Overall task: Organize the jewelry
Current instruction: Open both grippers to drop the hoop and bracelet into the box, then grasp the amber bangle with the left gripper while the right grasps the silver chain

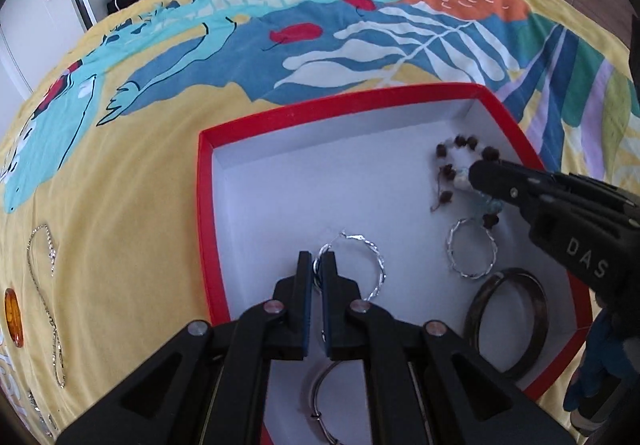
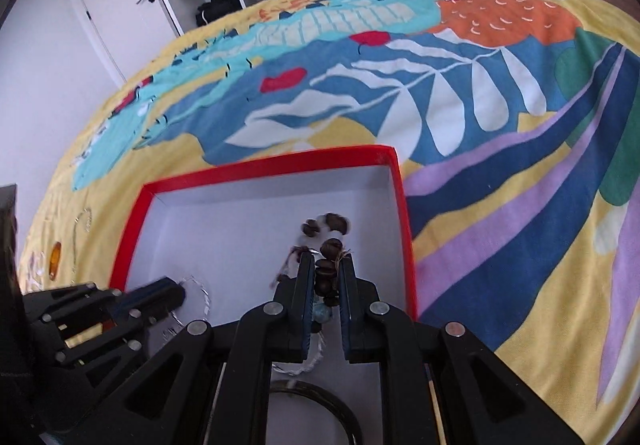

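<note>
Both tools are down inside the red box on the bed: the left tool is pinched on a silver hoop earring, and the right tool is clamped on the brown beaded bracelet. A second silver hoop and a dark bangle already lie in the box, so I'd call it well along. Left outside: the thin chain and an amber piece, both on the bedspread.

Bright, even daylight; strong fisheye bending, dark vignetted corners.
</note>
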The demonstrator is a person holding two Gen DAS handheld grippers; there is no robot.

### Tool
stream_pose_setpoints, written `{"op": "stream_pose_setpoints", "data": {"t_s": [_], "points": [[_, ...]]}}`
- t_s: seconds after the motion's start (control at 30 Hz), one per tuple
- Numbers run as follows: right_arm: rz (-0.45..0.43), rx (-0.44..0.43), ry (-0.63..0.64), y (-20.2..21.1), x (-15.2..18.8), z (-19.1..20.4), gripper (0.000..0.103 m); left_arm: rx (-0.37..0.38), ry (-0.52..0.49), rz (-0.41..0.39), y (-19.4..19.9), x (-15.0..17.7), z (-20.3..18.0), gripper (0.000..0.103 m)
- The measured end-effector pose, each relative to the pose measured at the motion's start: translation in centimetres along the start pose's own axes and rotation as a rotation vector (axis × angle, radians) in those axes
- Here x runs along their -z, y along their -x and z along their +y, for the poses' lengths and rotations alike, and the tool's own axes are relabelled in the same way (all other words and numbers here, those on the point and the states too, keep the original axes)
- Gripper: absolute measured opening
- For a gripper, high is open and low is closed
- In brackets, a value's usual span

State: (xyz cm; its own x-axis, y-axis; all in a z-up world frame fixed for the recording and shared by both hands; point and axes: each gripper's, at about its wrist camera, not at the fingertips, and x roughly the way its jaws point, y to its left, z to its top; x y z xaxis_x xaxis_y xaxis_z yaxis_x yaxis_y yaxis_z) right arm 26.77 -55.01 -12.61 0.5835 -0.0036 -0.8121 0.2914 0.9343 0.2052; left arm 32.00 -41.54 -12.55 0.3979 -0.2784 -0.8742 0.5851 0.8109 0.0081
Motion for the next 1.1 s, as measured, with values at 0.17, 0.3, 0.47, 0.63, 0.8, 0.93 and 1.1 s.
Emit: {"op": "stream_pose_setpoints", "data": {"t_s": [0.17, 0.3, 0.47, 0.63, 0.8, 0.93, 1.1], "points": [[-0.005, 0.029, 0.014, 0.8, 0.3, 0.0, 0.020, 0.042, 0.034, 0.009, 0.4, 0.1, 0.7, 0.014], [-0.020, 0.036, 0.013, 2.5, 0.5, 0.0, 0.027, 0.075, 0.052, -0.015, 2.1, 0.2, 1.4, 0.020], [-0.044, 0.034, 0.018, 5.4, 0.8, 1.0, 0.028, 0.098, 0.078, -0.051, 5.7, 1.0, 2.4, 0.021], [-0.075, 0.001, 0.047, 8.8, 1.0, 3.8, 0.029, 0.076, 0.133, -0.093, 9.9, 3.0, 5.7, 0.027], [-0.102, -0.052, 0.092, 11.4, 1.1, 8.6, 0.031, 0.014, 0.195, -0.112, 13.0, 5.4, 11.2, 0.028], [-0.105, -0.090, 0.138, 11.6, 1.0, 13.1, 0.035, -0.041, 0.264, -0.116, 14.2, 7.3, 16.6, 0.028], [-0.089, -0.132, 0.186, 10.3, 0.9, 18.0, 0.035, -0.104, 0.347, -0.109, 14.7, 9.7, 23.3, 0.028]]}}
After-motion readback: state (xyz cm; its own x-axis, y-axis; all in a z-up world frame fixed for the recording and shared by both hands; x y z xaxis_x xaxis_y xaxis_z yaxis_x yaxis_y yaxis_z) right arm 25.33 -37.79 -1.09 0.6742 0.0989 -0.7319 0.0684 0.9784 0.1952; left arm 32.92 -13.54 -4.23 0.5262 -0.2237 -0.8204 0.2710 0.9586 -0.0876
